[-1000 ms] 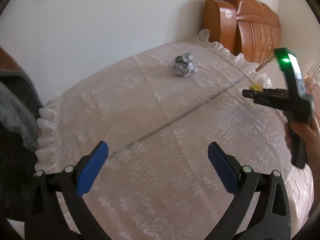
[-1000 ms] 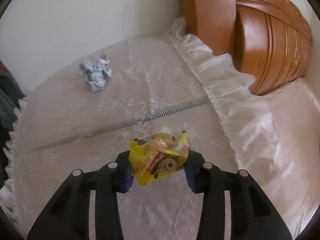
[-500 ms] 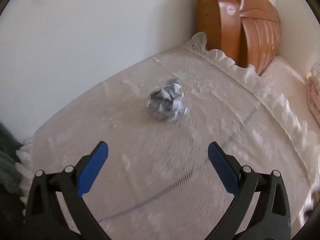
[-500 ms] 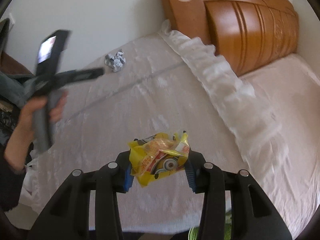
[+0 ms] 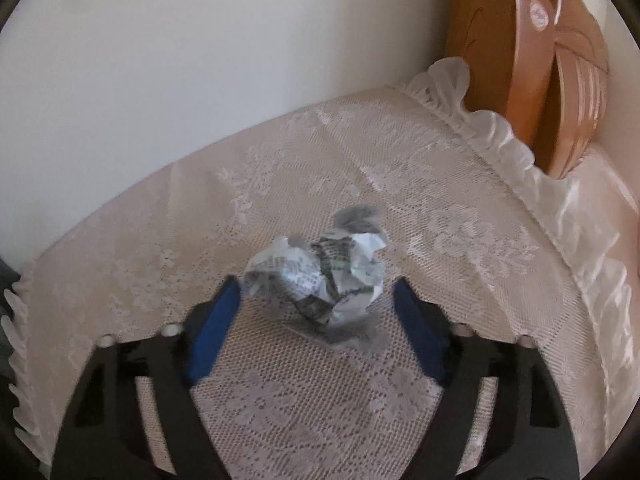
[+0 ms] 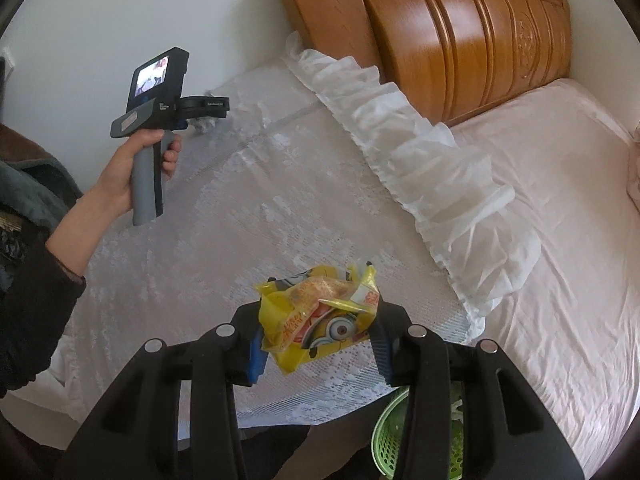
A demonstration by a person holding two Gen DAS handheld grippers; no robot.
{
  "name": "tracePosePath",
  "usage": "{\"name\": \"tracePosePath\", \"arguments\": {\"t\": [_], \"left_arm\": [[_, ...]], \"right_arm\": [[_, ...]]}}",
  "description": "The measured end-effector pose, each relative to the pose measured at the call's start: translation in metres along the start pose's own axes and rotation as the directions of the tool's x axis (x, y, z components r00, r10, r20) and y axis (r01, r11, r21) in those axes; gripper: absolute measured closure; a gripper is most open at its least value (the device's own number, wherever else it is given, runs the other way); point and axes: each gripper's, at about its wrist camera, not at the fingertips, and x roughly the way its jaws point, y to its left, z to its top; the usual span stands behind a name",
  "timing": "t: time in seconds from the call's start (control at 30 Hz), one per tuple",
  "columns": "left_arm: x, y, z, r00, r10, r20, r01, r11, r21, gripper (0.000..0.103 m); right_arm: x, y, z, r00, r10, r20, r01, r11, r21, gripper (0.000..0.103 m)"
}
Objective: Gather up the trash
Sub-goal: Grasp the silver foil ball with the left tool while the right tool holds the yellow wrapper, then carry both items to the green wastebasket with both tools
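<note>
A crumpled ball of printed paper (image 5: 316,268) lies on the lace bedspread (image 5: 304,408). My left gripper (image 5: 318,288) is open, its blue pads close on either side of the ball, the left pad almost touching it. In the right wrist view that left gripper (image 6: 208,110) is held by a hand far left, with the paper (image 6: 206,124) just under its tips. My right gripper (image 6: 318,340) is shut on a yellow snack wrapper (image 6: 320,316), held above the bed's near edge.
A green mesh basket (image 6: 390,436) stands on the floor below the right gripper, partly hidden by it. A wooden headboard (image 6: 460,40) and white wall bound the bed behind. A ruffled hem (image 6: 420,152) crosses the bed. A sleeve (image 6: 28,300) is at left.
The left gripper has moved up to the paper ball and its fingers have narrowed around it. The right gripper, still holding the wrapper, has drawn back toward the bed's edge above the basket.
</note>
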Motion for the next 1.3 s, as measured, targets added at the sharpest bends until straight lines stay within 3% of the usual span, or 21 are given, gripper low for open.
{"name": "tracePosePath", "arguments": {"t": [0.17, 0.4, 0.53, 0.7, 0.9, 1.0, 1.13, 1.3], "left_arm": [[-0.002, 0.003, -0.001, 1.000, -0.010, 0.009, 0.010, 1.000, -0.016, 0.053], [-0.041, 0.008, -0.013, 0.999, -0.029, 0.044, 0.027, 0.999, 0.026, 0.054], [-0.083, 0.018, -0.036, 0.997, -0.036, 0.063, 0.034, 0.999, 0.033, 0.054], [-0.163, 0.021, -0.087, 0.995, -0.059, 0.080, 0.054, 0.996, 0.064, 0.054], [-0.242, 0.004, -0.153, 0.989, -0.138, 0.045, 0.132, 0.985, 0.110, 0.054], [-0.274, -0.018, -0.183, 0.980, -0.196, 0.030, 0.189, 0.969, 0.158, 0.054], [-0.302, -0.059, -0.218, 0.975, -0.219, 0.032, 0.202, 0.942, 0.268, 0.054], [-0.310, -0.123, -0.248, 0.962, -0.274, -0.011, 0.254, 0.875, 0.412, 0.054]], "right_arm": [[0.004, -0.002, -0.004, 1.000, 0.004, -0.013, -0.004, 1.000, 0.010, 0.060], [0.008, 0.006, -0.004, 1.000, 0.022, -0.014, -0.022, 1.000, -0.013, 0.060], [0.002, 0.014, -0.003, 0.999, 0.032, 0.003, -0.032, 0.999, -0.028, 0.060], [-0.017, 0.022, -0.006, 0.998, 0.058, 0.039, -0.056, 0.997, -0.045, 0.060], [-0.050, 0.020, -0.022, 0.994, 0.071, 0.088, -0.066, 0.996, -0.063, 0.060], [-0.068, 0.013, -0.034, 0.991, 0.070, 0.112, -0.065, 0.997, -0.050, 0.060], [-0.092, -0.007, -0.061, 0.991, 0.029, 0.131, -0.028, 1.000, -0.013, 0.060], [-0.114, -0.057, -0.099, 0.990, -0.069, 0.120, 0.059, 0.995, 0.085, 0.060]]}}
